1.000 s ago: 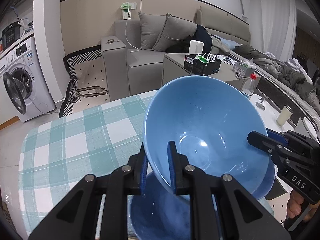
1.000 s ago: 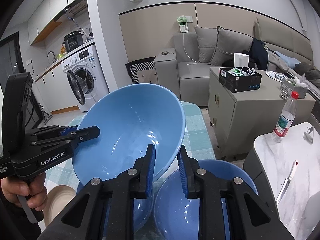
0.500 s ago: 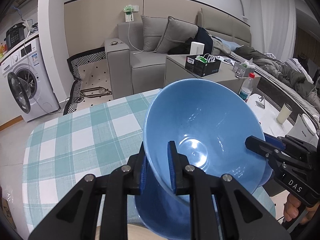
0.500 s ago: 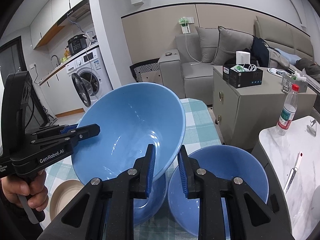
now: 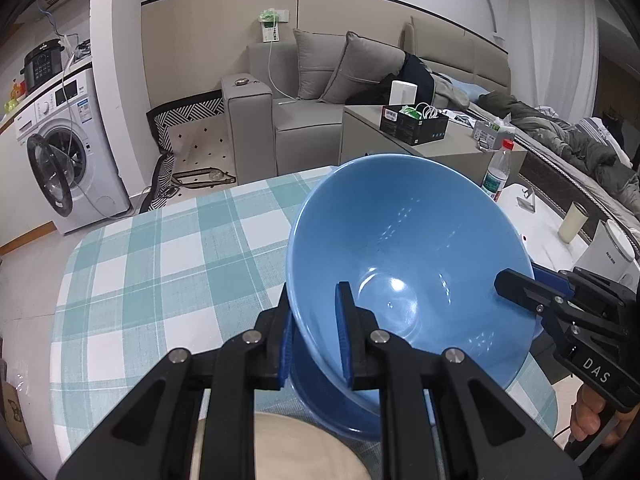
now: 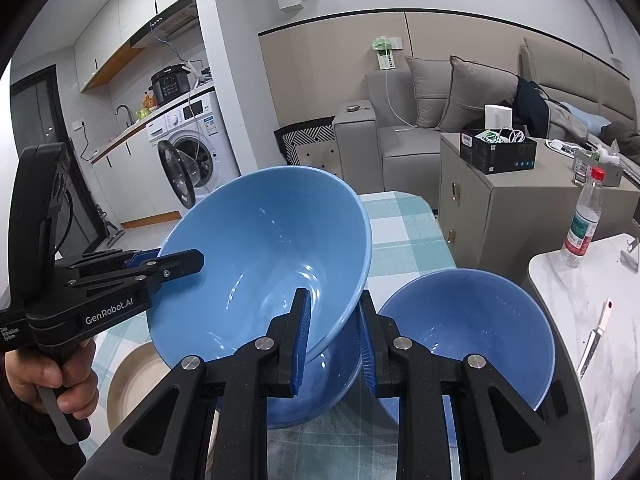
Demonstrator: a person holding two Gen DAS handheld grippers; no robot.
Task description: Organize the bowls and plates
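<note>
The tilted blue bowl (image 6: 264, 264) is held above another blue bowl (image 6: 320, 396) on the checked table (image 5: 160, 260), its rim pinched on opposite sides by the left gripper (image 5: 316, 336) and the right gripper (image 6: 334, 344).

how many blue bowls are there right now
3: one tilted blue bowl held up by both grippers, one on the table directly beneath it, and one on the table to its right. More could be hidden below.
</note>
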